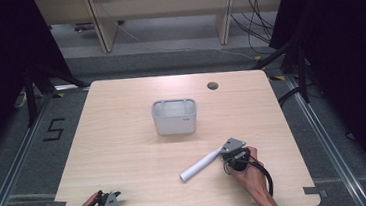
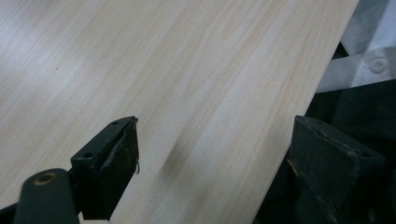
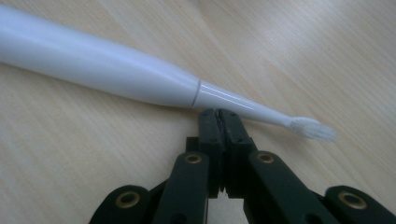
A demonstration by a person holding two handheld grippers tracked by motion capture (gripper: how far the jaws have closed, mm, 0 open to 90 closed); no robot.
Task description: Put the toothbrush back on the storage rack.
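Both right gripper [image 3: 218,114] jaws together beside toothbrush [image 3: 140,77]; left gripper [image 2: 212,154] jaws apart.

A white electric toothbrush [image 3: 116,70] lies flat on the worktop [image 1: 125,153], thick handle tapering to a bristled head.

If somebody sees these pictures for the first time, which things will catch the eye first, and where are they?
A white electric toothbrush lies flat on the wooden table, near its front right, with its brush end at the right gripper, whose jaws are pressed together just beside the thin neck. A grey holder stands upright at the table's centre. The left gripper rests at the front left edge, jaws wide apart and holding nothing.
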